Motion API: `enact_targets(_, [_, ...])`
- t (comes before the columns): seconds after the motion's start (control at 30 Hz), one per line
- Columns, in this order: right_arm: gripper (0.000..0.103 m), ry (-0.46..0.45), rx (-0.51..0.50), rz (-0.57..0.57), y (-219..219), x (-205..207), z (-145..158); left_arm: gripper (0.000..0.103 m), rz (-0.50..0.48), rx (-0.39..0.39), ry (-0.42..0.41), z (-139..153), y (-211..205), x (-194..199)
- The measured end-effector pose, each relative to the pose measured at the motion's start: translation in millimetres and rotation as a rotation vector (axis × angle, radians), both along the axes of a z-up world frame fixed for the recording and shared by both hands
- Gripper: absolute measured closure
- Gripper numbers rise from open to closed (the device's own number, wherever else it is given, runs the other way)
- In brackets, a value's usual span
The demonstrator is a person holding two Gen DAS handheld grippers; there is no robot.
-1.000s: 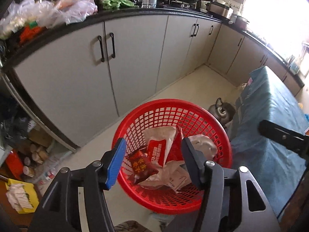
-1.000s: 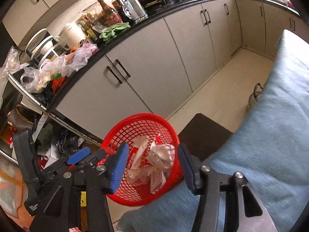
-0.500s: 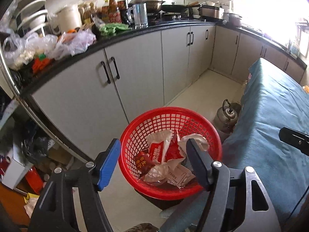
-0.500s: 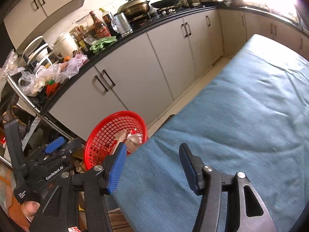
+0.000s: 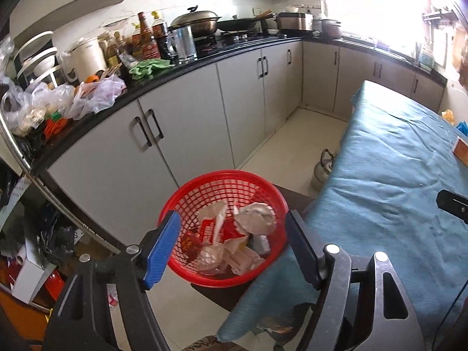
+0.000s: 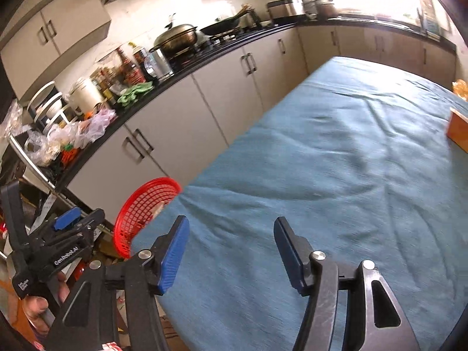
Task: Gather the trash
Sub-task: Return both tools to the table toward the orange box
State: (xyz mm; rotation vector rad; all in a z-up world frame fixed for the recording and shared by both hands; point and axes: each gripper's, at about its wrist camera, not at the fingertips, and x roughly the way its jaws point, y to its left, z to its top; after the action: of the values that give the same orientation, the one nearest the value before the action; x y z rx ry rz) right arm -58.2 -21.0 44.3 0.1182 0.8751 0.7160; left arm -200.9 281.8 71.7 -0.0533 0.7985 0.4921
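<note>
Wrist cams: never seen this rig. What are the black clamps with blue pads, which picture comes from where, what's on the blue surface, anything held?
No robot arm here: a person holds a two-finger gripper in each hand, each with a fisheye camera looking along its fingers. The left wrist view shows the left gripper, jaws apart and empty, with a red basket seen between its fingers. The basket holds crumpled paper and red wrappers, and appears to rest on a dark stool at the table's end. The right wrist view shows the right gripper, also open and empty, over the table with a blue cloth. Only an orange box and something yellowish near the right edge lie on it. The left gripper also appears there, lower left.
</note>
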Motion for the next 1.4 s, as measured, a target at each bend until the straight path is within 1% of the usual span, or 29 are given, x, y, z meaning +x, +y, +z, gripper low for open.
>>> enact_targets(0.27, [0.034, 0.027, 0.028, -0.136, -83.2, 8.5, -10.4, 0.029, -0.092, -0.006, 0.021, 2.3, -45.0, 18.8])
enact_targets(0.57, [0.033, 0.032, 0.025, -0.315, -178.2, 25.6, -12.8, 0.028, -0.25, -0.003, 0.048, -2.9, -103.7, 45.3])
enact_targets(0.73, [0.033, 0.015, 0.0, -0.412, -227.5, 45.7, -10.4, 0.028, -0.337, -0.058, 0.055, -4.8, -130.0, 58.2])
enact_targets(0.83, [0.033, -0.019, -0.019, -0.49, -256.4, 70.7, -0.7, 0.028, -0.376, -0.073, 0.058, -6.2, -142.0, 63.7])
enact_targets(0.93, [0.03, -0.035, -0.019, -0.541, -281.3, 111.2, 10.0, 0.028, -0.397, -0.086, 0.067, -8.6, -149.1, 69.1])
enact_targets(0.97, [0.027, -0.039, -0.02, -0.557, -288.6, 129.6, 13.1, 0.028, -0.403, -0.092, 0.07, -9.4, -151.1, 71.4])
enact_targets(1.03, [0.026, -0.047, -0.038, -0.58, -298.0, 154.4, 14.7, 0.028, -0.412, -0.104, 0.071, -9.2, -151.1, 74.7])
enact_targets(1.07, [0.026, -0.048, -0.057, -0.597, -302.8, 173.4, 15.1, 0.028, -0.415, -0.108, 0.069, -8.5, -150.7, 74.8])
enact_targets(1.17, [0.026, -0.007, -0.059, -0.605, -312.3, 212.8, 9.6, 0.028, -0.412, -0.107, 0.065, -7.3, -149.4, 78.0])
enact_targets(1.27, [0.026, 0.073, -0.01, -0.592, -318.1, 245.2, -4.8, 0.028, -0.405, -0.105, 0.068, -8.4, -146.8, 81.8])
enact_targets(1.33, [0.026, 0.131, 0.042, -0.543, -311.4, 253.5, -13.8, 0.028, -0.404, -0.127, 0.069, -9.0, -143.6, 86.1])
enact_targets(1.4, [0.026, 0.156, 0.106, -0.466, -299.2, 248.6, -15.0, 0.028, -0.402, -0.158, 0.066, -9.1, -141.0, 90.2])
